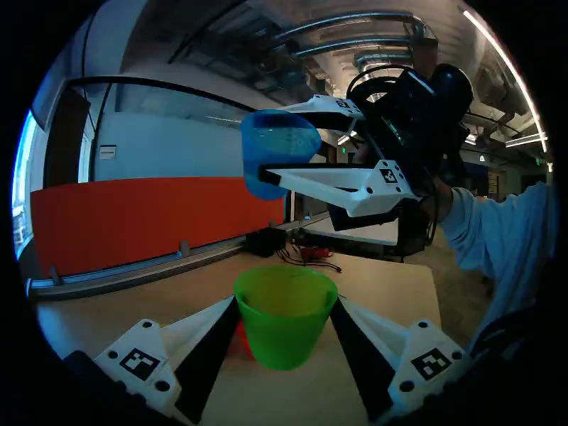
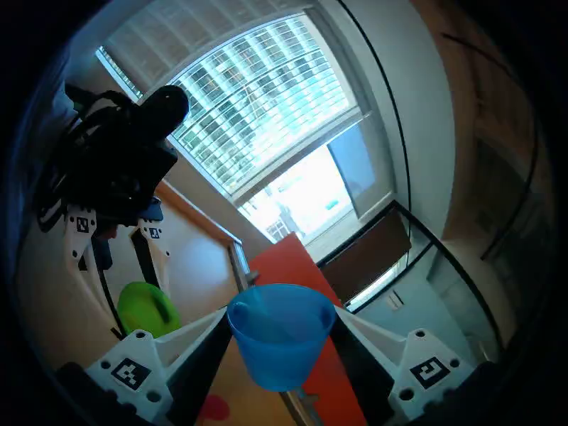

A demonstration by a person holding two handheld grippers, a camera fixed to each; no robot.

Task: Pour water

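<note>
My left hand-held gripper (image 1: 284,305) clamps one green cup (image 1: 285,326) on the bench (image 1: 387,284), right hand-held gripper (image 2: 282,316) grips one blue cup (image 2: 280,348), seemingly tipped, above it

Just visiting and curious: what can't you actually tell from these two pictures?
- Water in blue cup: both views, its tinted wall blurs it.
- Contents of green cup: left gripper view, its own wall hides them.
- Most of red thing: left gripper view, green cup covers it.

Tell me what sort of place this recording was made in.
Probably an office or lab workspace: exposed ceiling pipes, a glass partition, an orange divider panel, and a wooden table with cables.
</note>
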